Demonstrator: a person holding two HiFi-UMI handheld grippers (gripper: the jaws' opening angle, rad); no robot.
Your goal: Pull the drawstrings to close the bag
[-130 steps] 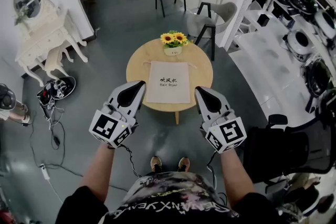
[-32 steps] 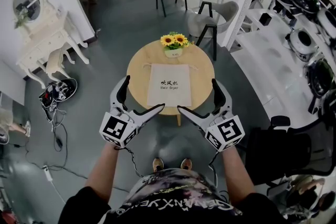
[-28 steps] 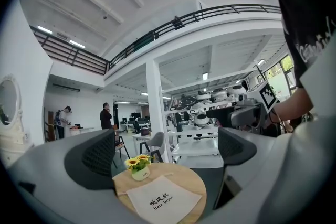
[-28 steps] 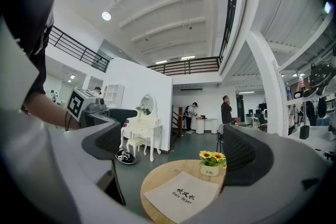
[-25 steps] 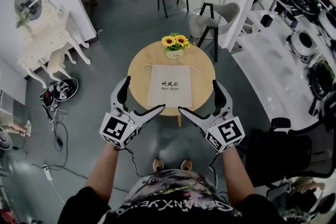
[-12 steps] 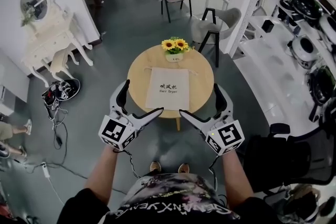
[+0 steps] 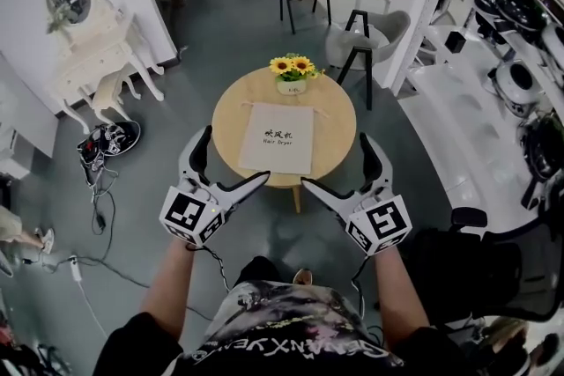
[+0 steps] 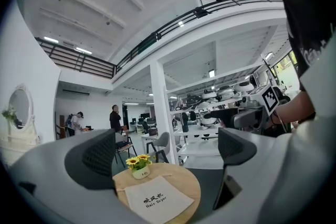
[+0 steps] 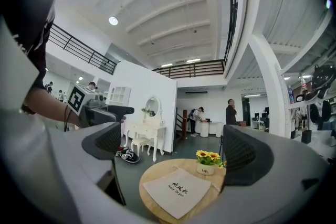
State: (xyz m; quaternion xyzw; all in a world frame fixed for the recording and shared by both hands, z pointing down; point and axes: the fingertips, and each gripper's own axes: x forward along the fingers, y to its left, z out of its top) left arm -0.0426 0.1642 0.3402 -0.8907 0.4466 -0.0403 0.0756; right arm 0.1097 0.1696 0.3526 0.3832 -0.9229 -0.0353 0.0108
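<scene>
A beige drawstring bag [image 7: 278, 137] with dark print lies flat on the round wooden table [image 7: 335, 132], its drawstring end toward a small pot of sunflowers [image 7: 292, 71]. Thin cords stick out at the bag's far corners. Both grippers hover in the air short of the table's near edge, well apart from the bag. My left gripper [image 7: 227, 167] is open and empty, and so is my right gripper [image 7: 337, 165]. The left gripper view frames the bag [image 8: 155, 200] between the wide-spread jaws of that gripper [image 8: 168, 155]. The right gripper view shows the bag [image 9: 178, 190] the same way, ahead of that gripper [image 9: 176, 152].
A white dressing table [image 7: 97, 57] and shoes [image 7: 110, 139] stand at the left, with cables on the floor [image 7: 92, 216]. Grey chairs [image 7: 357, 35] are behind the table, and a black chair [image 7: 476, 260] is at my right. People stand far off at the back.
Both grippers, shut in the earliest frame, have opened and stay wide open. Over the last second they hold the same pose while the person shifts a little before the table.
</scene>
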